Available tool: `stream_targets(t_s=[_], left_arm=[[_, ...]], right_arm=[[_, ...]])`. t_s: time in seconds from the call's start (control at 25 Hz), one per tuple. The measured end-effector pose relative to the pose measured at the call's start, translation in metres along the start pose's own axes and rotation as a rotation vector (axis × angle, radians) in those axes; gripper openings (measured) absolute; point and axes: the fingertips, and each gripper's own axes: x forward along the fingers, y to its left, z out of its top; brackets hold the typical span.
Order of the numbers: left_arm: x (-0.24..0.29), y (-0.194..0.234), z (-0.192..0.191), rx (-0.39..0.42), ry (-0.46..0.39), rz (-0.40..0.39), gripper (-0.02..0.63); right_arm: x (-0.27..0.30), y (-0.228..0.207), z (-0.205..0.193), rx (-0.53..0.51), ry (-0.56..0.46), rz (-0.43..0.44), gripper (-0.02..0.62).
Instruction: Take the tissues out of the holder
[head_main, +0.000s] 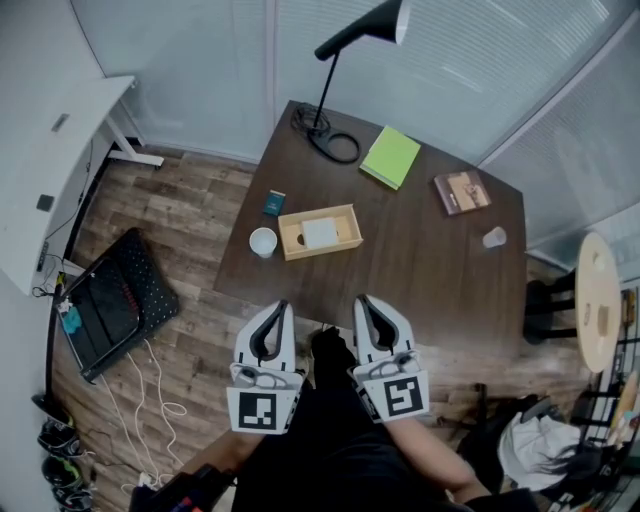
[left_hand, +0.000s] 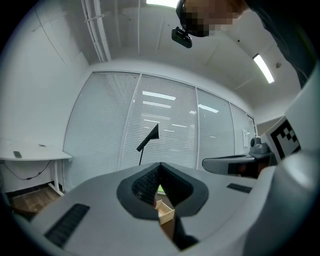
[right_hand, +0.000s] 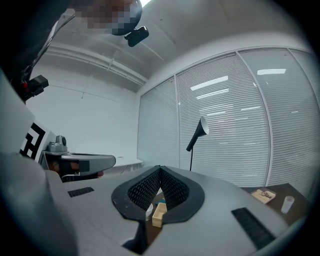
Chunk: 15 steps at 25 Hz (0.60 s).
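**Both grippers closed at the table's near edge, tissues lying in the holder**

Head view: Dark clothing of the person fills the bottom of the picture. Just beyond it the left gripper (head_main: 281, 306) and the right gripper (head_main: 363, 299) are held side by side with a gap between them. Each has its jaws drawn together to a point with nothing in them. Seen from above, their tips come about to the near edge of the dark table (head_main: 430, 270).

The wooden holder (head_main: 292, 240) sits on the near-left part of the table, set back from that edge, and the white tissues (head_main: 320, 233) lie flat inside it. A white cup (head_main: 263, 242) stands just beside the holder's left end, with a small dark box (head_main: 274, 203) farther back. Right of the holder the tabletop is bare as far as a clear cup (head_main: 494, 237) near the right edge. A green notebook (head_main: 391, 157) and a brown book (head_main: 461, 192) lie toward the far side, and a black lamp (head_main: 340, 60) stands at the far corner. Off the table, a white desk (head_main: 50, 170) stands to the left and a round side table (head_main: 598, 300) to the right.

Left gripper view: The ribbed pads meet at the tip (left_hand: 160, 164). Through the gap below them a corner of the holder (left_hand: 165, 211) shows, well beyond the jaws. The lamp (left_hand: 149, 137) stands out against the window blinds (left_hand: 100, 125).

Right gripper view: The pads are likewise closed tip to tip (right_hand: 160, 168). The holder (right_hand: 159, 215) and the white cup (right_hand: 149, 210) show through the gap, apart from the pads. The brown book (right_hand: 264, 195) and the clear cup (right_hand: 287, 204) lie at far right.
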Motion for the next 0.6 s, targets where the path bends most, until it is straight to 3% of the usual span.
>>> stream_targets(t_s=[0.36,0.6], left_arm=[[0.058,-0.012,0.001,0.057,-0.001,-0.011,-0.002],[0.102,-0.014,-0.001,0.035,0.026,-0.006,-0.002]], right_arm=[[0.034,-0.044,0.008,0.014,-0.029,0.011,0.011],[0.058,-0.084,0.007,0.056,-0.017,-0.001,0.011]])
